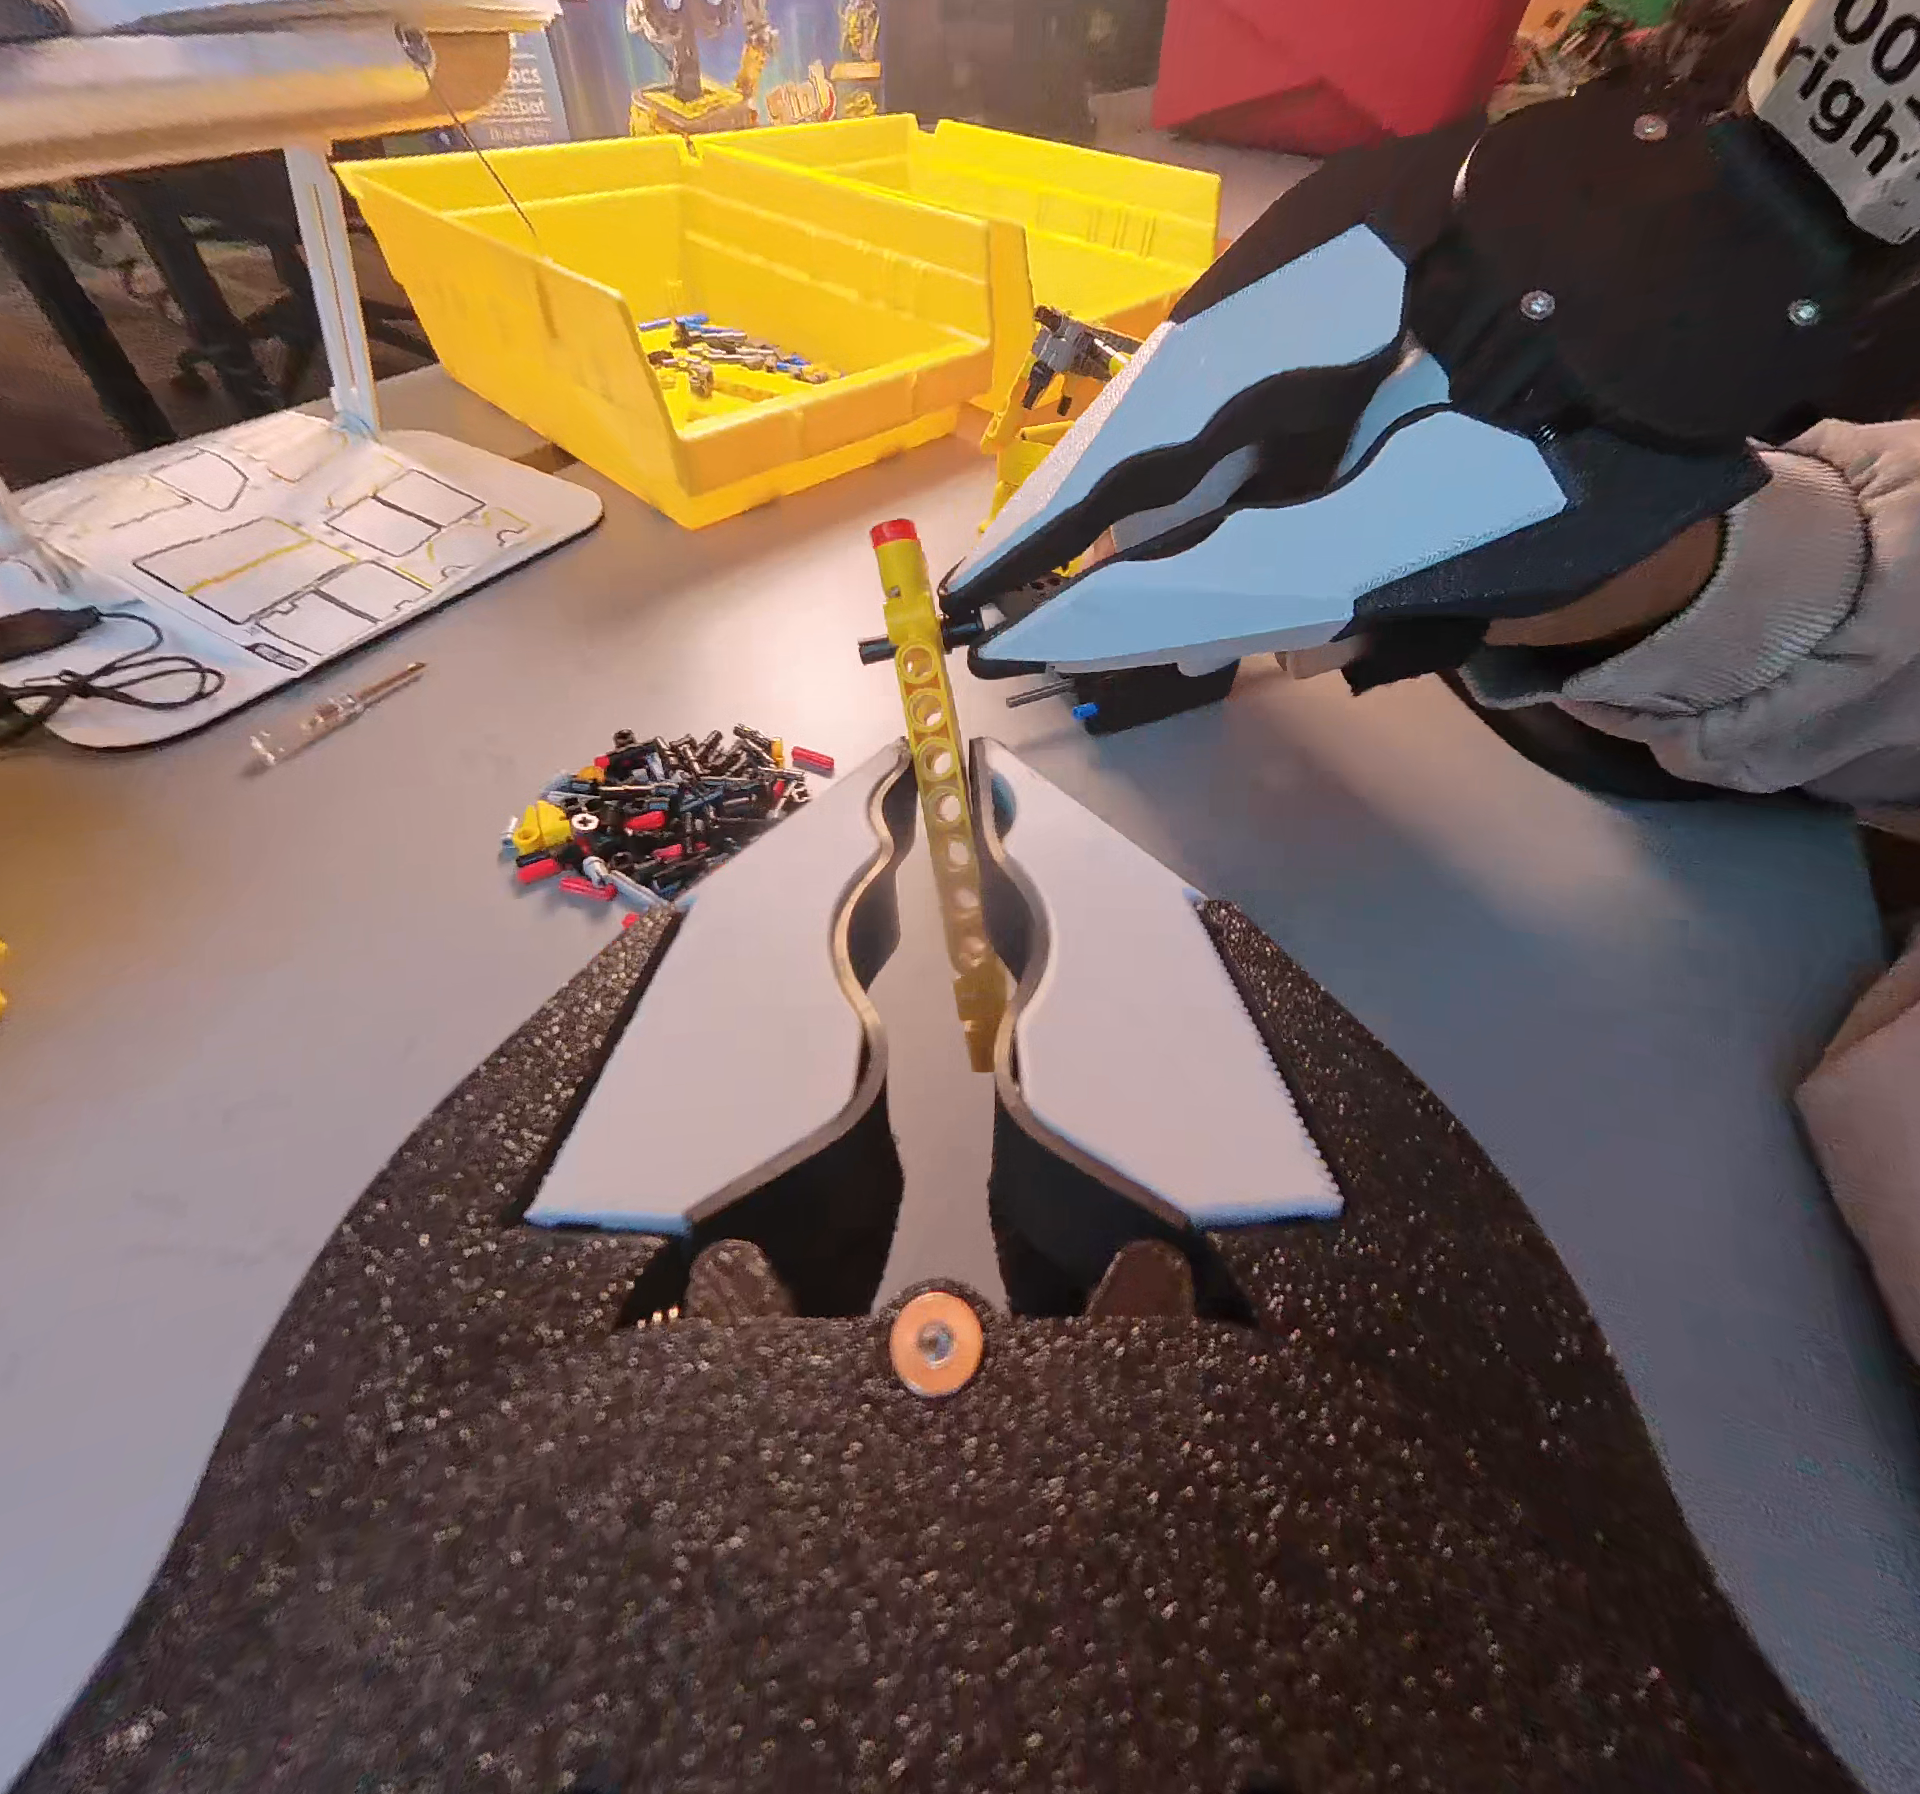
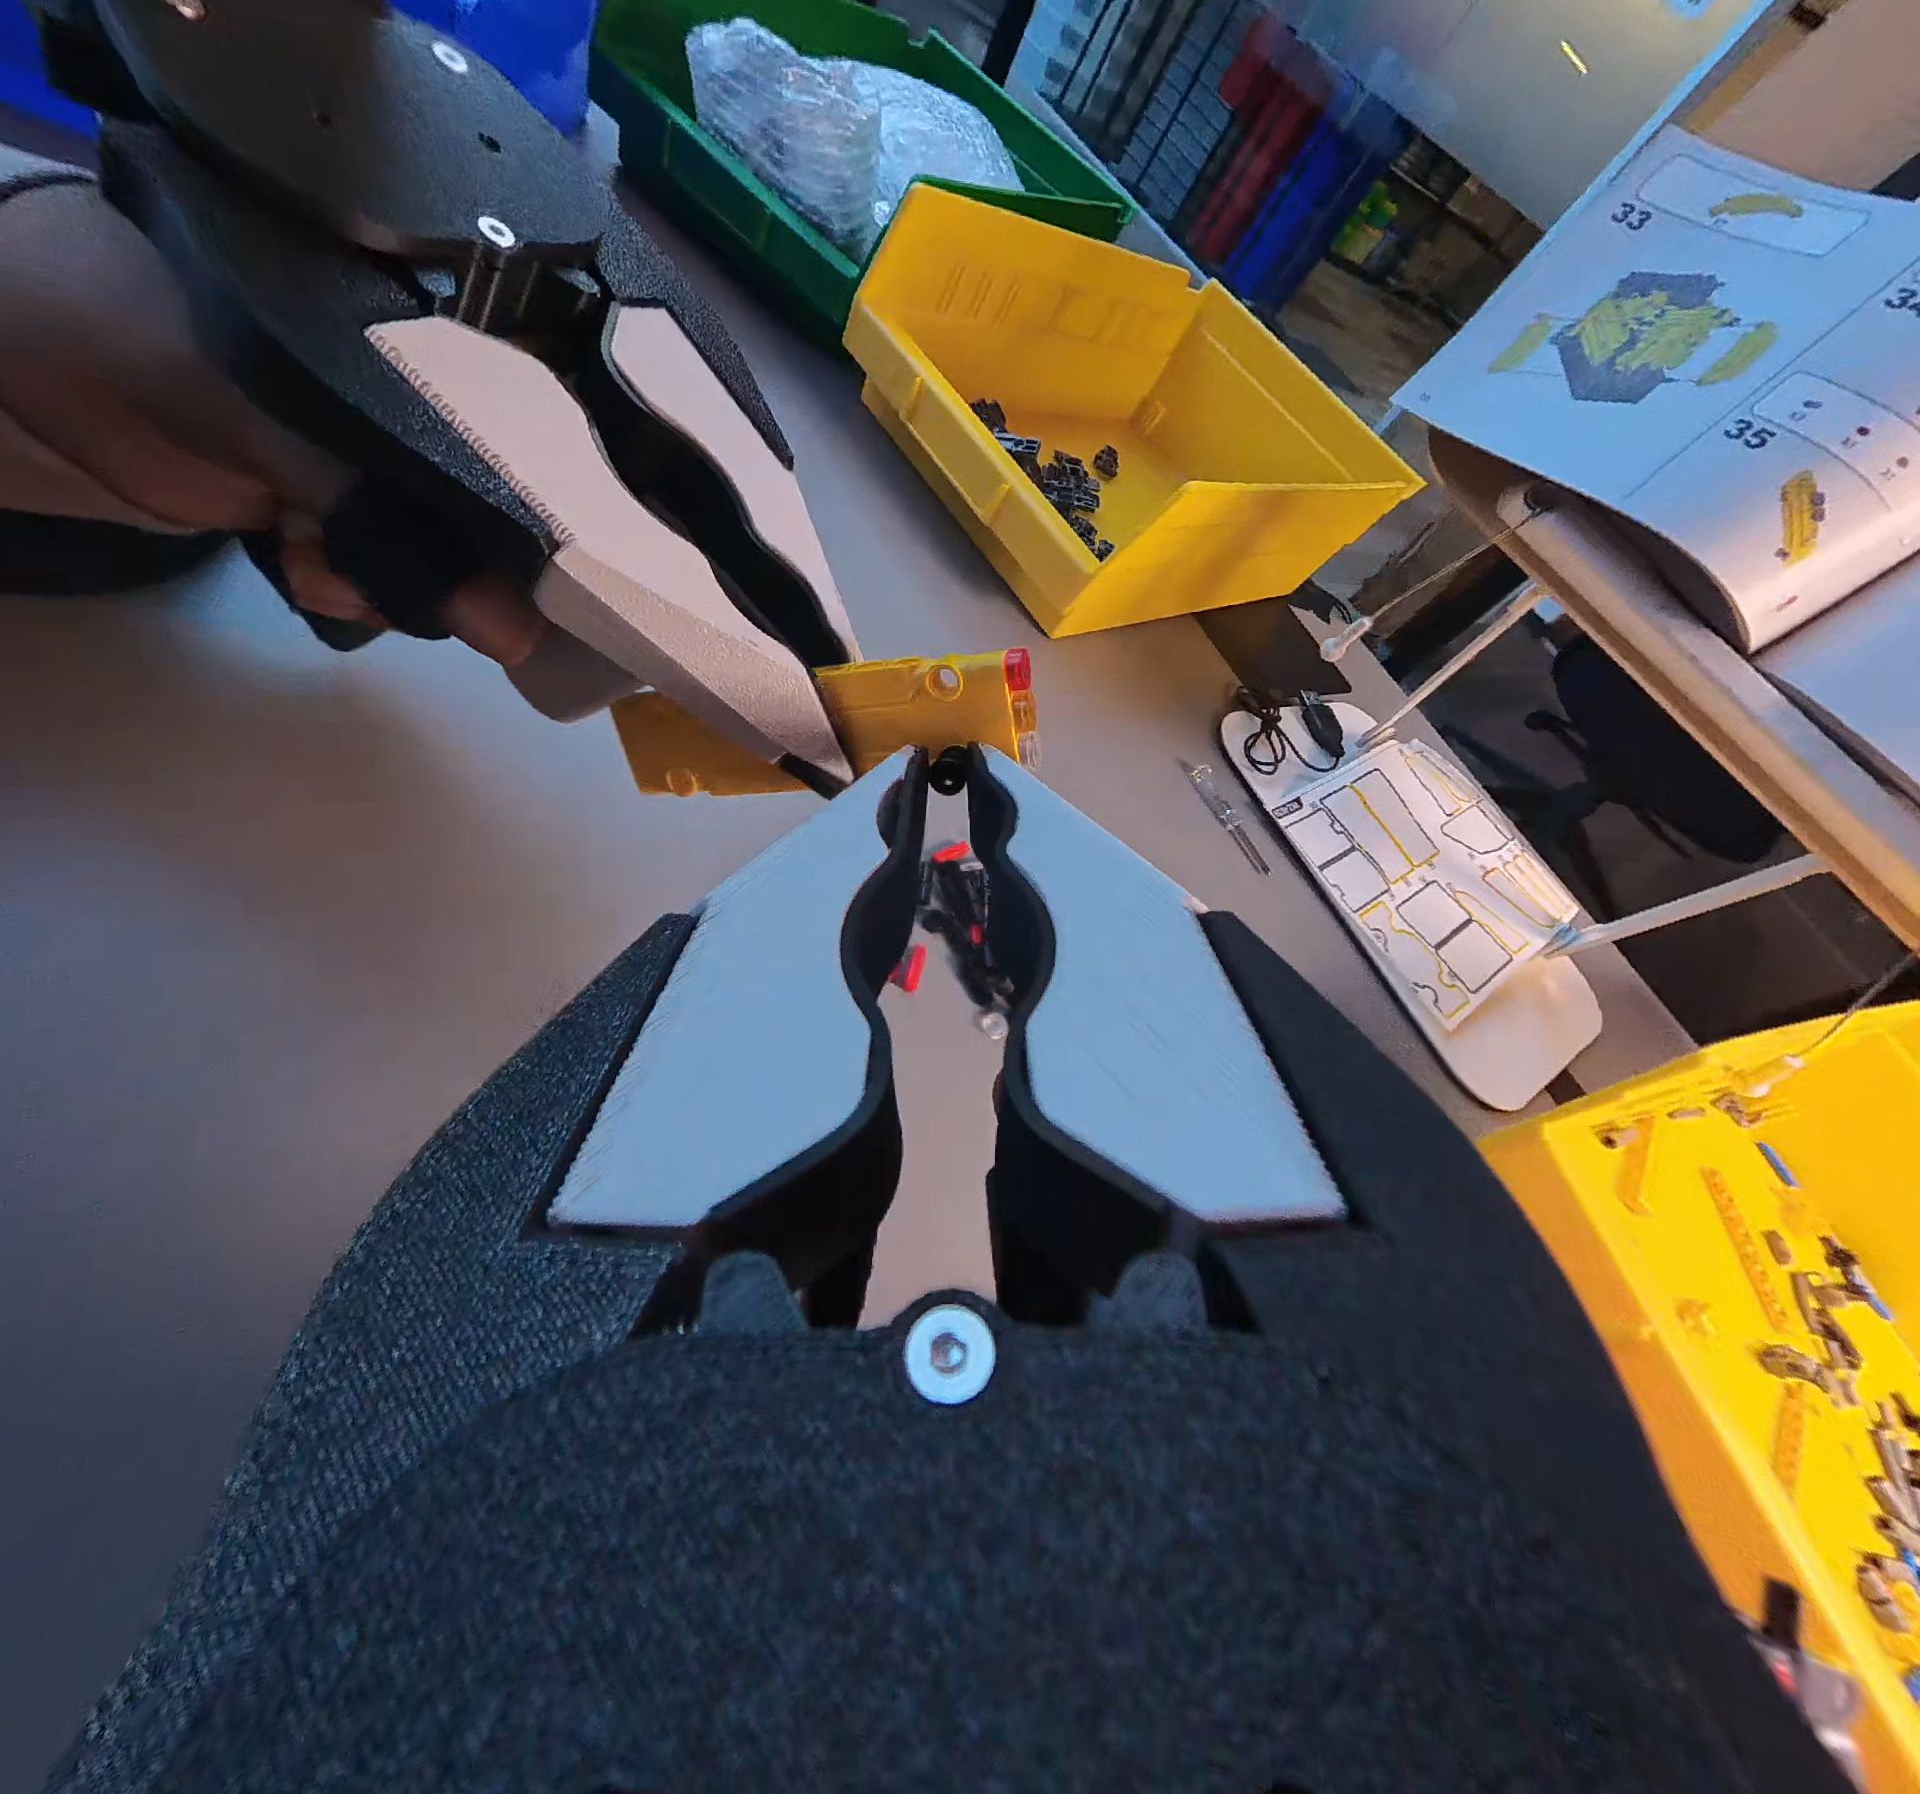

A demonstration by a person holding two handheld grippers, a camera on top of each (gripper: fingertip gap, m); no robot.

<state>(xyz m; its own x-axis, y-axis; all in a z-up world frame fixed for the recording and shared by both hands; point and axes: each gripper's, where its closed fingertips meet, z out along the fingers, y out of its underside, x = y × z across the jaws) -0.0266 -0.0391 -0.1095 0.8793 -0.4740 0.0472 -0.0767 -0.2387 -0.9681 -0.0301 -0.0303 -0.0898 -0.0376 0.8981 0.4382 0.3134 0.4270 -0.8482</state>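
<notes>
My left tongs [image 1: 940, 757] are pinching a yellow holed beam [image 1: 928, 736] upright above the grey counter [image 1: 312, 1069]. The right tongs [image 2: 948, 757] are clamped on a small black pin [image 2: 948, 770] at the beam's side, near its red-capped end. Open counter sits on my left; yellow bins [image 1: 727, 310] crowd the far edge. Only the right view catches the green bin [image 2: 727, 175]; only the left shows the whole loose parts pile [image 1: 665, 809].

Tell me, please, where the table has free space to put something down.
The grey table is bare left of the left claw, below the loose pile of small parts. It is crowded farther back: yellow bins, the stand's white base and the right claw.
</notes>
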